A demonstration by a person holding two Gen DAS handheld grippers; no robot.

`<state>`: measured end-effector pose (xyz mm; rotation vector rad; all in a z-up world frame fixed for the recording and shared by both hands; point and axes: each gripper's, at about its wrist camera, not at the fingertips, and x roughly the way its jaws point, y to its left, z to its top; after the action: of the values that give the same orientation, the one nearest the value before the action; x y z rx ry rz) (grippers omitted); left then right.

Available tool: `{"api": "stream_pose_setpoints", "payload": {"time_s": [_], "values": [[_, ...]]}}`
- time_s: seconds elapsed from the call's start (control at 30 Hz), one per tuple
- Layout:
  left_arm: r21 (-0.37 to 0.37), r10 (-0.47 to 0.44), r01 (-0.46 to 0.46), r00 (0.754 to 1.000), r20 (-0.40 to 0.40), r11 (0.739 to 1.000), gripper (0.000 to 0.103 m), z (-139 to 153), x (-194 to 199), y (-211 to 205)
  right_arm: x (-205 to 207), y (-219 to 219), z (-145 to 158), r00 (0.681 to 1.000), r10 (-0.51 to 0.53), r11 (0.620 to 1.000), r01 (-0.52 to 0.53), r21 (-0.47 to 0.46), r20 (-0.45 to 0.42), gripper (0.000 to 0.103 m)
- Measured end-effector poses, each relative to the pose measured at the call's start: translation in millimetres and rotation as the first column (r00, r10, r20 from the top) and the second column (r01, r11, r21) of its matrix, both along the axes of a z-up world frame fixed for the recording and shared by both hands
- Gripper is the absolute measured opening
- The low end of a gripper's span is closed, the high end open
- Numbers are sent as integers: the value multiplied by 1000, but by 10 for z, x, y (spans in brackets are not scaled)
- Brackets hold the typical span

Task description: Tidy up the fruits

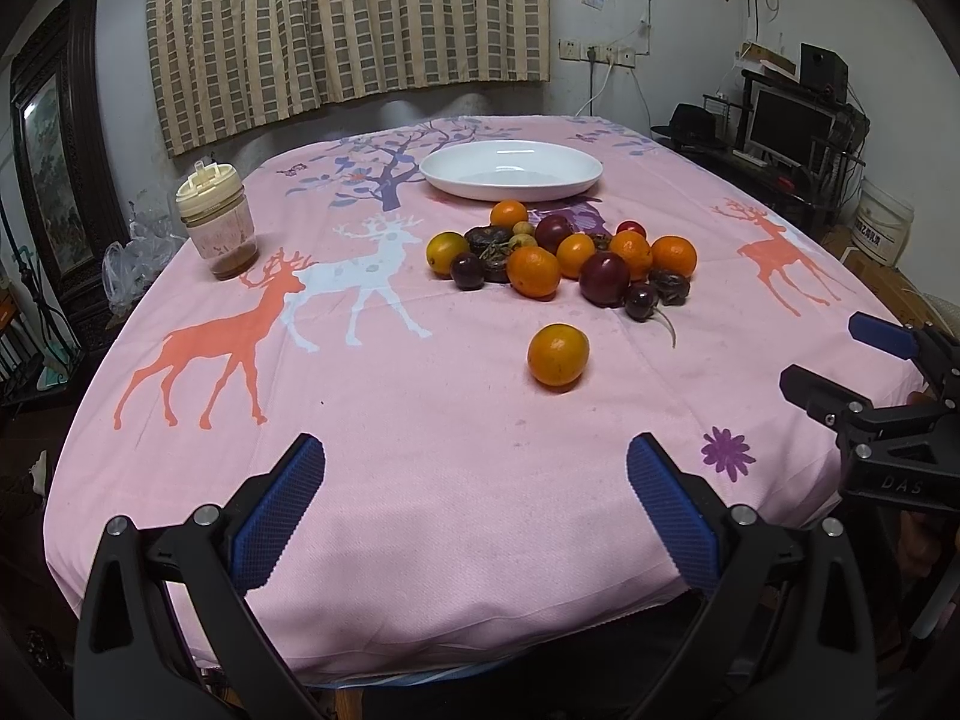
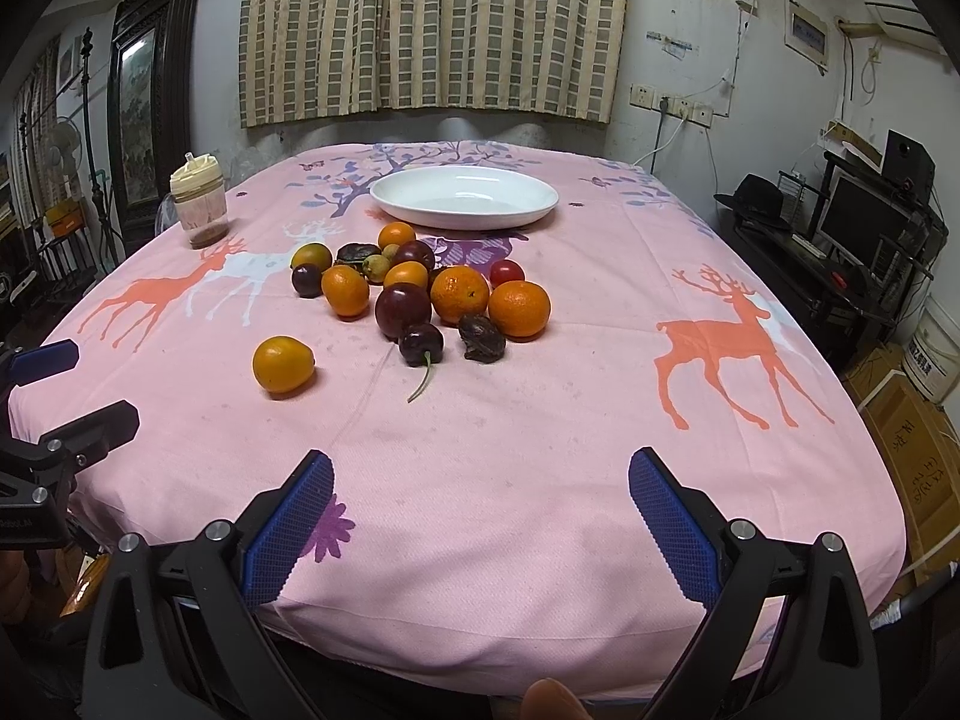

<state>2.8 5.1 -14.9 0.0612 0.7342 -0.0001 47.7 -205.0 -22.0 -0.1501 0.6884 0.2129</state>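
The lone orange [image 1: 558, 354] sits apart on the pink tablecloth [image 1: 420, 480], nearer me than the fruit pile [image 1: 564, 258], with the white plate [image 1: 510, 169] behind the pile. I judge it the first pick. My left gripper [image 1: 474, 510] and right gripper [image 2: 480, 516] both hang spread wide, holding nothing. I'd centre 1 gripper over it, then close gently so it can't roll.
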Motion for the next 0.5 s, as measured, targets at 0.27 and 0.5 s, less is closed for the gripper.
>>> {"api": "stream_pose_setpoints", "payload": {"time_s": [0.27, 0.5], "values": [[4, 2, -2, 1000, -16, 1000, 99, -35, 10, 7, -7, 9, -19, 1000, 0, 1000, 0, -2, -3, 99], [-3, 2, -2, 999, -33, 1000, 99, -75, 52, 24, 68, 9, -148, 1000, 5, 1000, -5, -4, -29, 99]]}}
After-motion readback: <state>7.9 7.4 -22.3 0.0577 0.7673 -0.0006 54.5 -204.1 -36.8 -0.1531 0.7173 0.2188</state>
